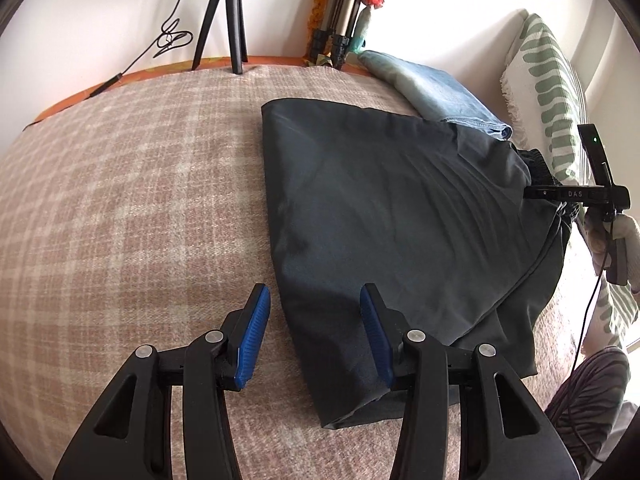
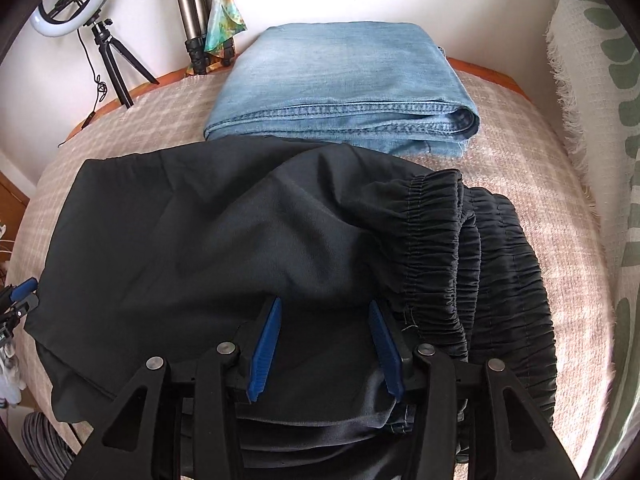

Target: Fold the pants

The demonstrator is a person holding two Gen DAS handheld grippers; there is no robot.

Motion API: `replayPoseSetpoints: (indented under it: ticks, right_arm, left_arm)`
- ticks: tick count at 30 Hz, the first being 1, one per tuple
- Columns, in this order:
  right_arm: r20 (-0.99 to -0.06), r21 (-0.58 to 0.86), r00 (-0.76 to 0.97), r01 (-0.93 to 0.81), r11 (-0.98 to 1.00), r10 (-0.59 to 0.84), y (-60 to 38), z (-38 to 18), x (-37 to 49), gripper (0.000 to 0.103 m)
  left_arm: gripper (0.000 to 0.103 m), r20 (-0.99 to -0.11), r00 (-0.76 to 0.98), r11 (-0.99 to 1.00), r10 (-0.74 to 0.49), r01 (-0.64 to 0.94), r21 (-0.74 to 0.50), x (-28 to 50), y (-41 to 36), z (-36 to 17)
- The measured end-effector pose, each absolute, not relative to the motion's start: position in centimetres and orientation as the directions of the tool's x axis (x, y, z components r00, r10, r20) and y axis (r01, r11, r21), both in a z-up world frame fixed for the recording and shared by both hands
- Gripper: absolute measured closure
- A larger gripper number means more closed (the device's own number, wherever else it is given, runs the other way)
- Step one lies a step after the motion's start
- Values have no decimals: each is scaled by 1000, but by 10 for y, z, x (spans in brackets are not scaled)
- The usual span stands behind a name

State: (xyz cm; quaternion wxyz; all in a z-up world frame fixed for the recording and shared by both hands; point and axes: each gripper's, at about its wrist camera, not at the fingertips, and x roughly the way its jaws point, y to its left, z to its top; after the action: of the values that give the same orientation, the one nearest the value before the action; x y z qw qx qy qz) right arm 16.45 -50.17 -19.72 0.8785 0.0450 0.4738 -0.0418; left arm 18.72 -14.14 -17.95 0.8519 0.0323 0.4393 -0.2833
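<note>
Two close wrist views sharing dark pants [image 1: 400, 216]

Ahead of me a plaid blanket [image 1: 140, 184] in beige and cream covers the bed, with an orange edge [image 1: 120, 76] showing at its far side. Behind it stands a plain white wall [image 1: 120, 0], brightly lit. A black tripod [image 1: 228, 16] rests against it with a thin cable [image 1: 172, 36] looped beside, and a ring light [image 2: 72, 0] sits on a small tripod. Tan tripod legs [image 2: 188, 8] carry a colourful scarf [image 2: 222, 20]. To my right hangs a white throw [image 1: 552, 92] with green marks and a fringe.
</note>
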Motion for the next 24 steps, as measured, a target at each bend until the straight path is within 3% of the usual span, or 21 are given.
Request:
replayPoseSetpoints:
  ticks: [3,5,10,15,18,24]
  right_arm:
    - [-808,68,590,92,993,1,-487,-180,157,55]
    - [-785,89,618,52,995,38,-470,-165,155,48]
    - [-748,126,648,-73,989,143,-413,-141,157,45]
    - [-733,156,636,-186,970,240,-350,-126,178,35]
    - [-744,158,608,-243,957,278,-311,-126,194,35]
    - [-802,181,507,-299,937,317,-243,-145,236,33]
  left_arm:
    - [58,-783,449,851,-432,491,-188,184,-142,-184]
    - [58,-786,443,858,-431,472,-204,183,-139,-187]
    - [58,-773,445,863,-452,438,-251,180,-133,-188]
    - [59,-742,452,858,-496,384,-340,178,-124,-190]
    - [79,-728,448,849,-519,366,-380,179,-121,-193]
    - [92,-684,465,823,-562,397,-406,174,-122,-186]
